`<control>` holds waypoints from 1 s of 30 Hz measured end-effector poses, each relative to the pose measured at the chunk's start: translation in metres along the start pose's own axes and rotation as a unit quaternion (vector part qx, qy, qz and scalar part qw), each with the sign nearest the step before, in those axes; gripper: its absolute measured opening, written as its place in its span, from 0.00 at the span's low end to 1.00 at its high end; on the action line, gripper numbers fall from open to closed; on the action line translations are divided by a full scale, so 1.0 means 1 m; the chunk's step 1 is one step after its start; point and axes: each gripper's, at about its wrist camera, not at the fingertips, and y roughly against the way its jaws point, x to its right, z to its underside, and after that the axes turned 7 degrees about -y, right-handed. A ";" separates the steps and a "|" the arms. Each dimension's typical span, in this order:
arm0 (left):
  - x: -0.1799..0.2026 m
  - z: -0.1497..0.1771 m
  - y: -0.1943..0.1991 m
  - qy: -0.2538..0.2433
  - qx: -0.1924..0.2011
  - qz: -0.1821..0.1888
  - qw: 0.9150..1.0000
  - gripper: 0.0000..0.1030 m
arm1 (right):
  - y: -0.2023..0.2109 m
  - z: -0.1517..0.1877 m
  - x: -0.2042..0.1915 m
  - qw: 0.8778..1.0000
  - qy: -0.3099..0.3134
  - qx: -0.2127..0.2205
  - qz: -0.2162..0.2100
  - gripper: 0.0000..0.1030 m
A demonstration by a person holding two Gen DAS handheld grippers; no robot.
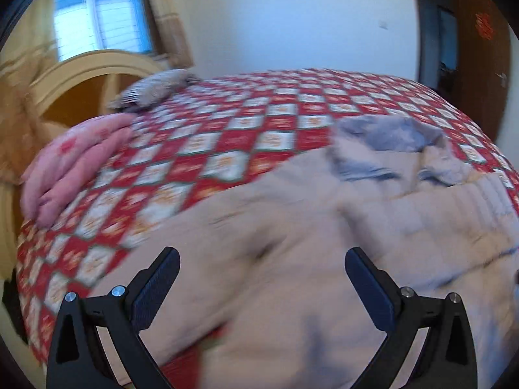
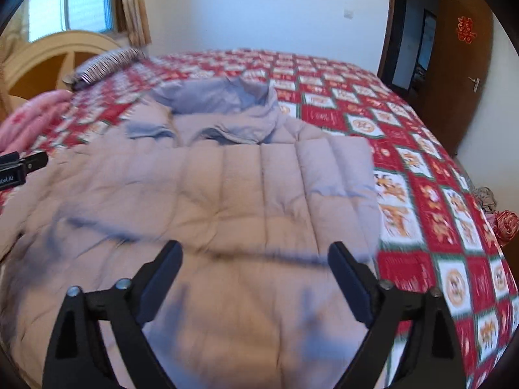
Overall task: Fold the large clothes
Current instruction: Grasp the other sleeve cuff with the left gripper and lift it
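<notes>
Black fingers are held wide on both the left gripper (image 1: 262, 261) and right gripper (image 2: 256, 254) — tilted downward, nothing gripped — the beige quilted jacket (image 2: 227, 188) spread beneath them.

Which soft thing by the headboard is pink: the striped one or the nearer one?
The nearer one, the pink pillow; the striped pillow beyond it is dark and light.

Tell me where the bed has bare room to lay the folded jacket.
Free: the bedspread right of the quilted jacket, and the far strip beyond its hood. Crowded: the headboard side, with the pink bedding and striped pillow.
</notes>
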 end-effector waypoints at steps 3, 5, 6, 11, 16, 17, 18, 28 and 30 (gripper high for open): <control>-0.054 0.048 0.012 0.017 -0.009 -0.048 0.999 0.99 | 0.027 0.028 -0.008 1.000 0.011 0.005 -0.018 0.94; -0.095 0.086 0.016 0.038 -0.026 -0.078 0.996 0.99 | 0.044 0.050 -0.016 0.999 0.021 0.011 -0.026 0.94; -0.114 0.103 0.017 0.053 -0.037 -0.091 0.994 0.99 | 0.050 0.059 -0.021 0.999 0.024 0.014 -0.028 0.94; -0.198 0.174 0.008 0.157 -0.096 -0.111 0.977 0.99 | 0.065 0.076 -0.036 0.998 0.024 0.026 -0.045 0.94; -0.218 0.191 -0.006 0.224 -0.091 -0.043 0.969 0.99 | 0.073 0.084 -0.060 0.997 0.027 0.030 -0.060 0.94; -0.216 0.191 -0.012 0.231 -0.091 -0.014 0.968 0.99 | 0.075 0.085 -0.066 0.997 0.032 0.032 -0.061 0.94; -0.213 0.192 -0.020 0.236 -0.098 -0.003 0.967 0.99 | 0.077 0.086 -0.072 0.997 0.037 0.035 -0.061 0.94; -0.197 0.134 0.026 0.156 -0.014 -0.042 0.987 0.14 | 0.085 0.092 -0.079 0.997 0.045 0.046 -0.048 0.94; -0.195 0.116 0.042 0.145 0.012 -0.043 0.988 0.13 | 0.085 0.092 -0.074 0.997 0.031 0.048 -0.045 0.94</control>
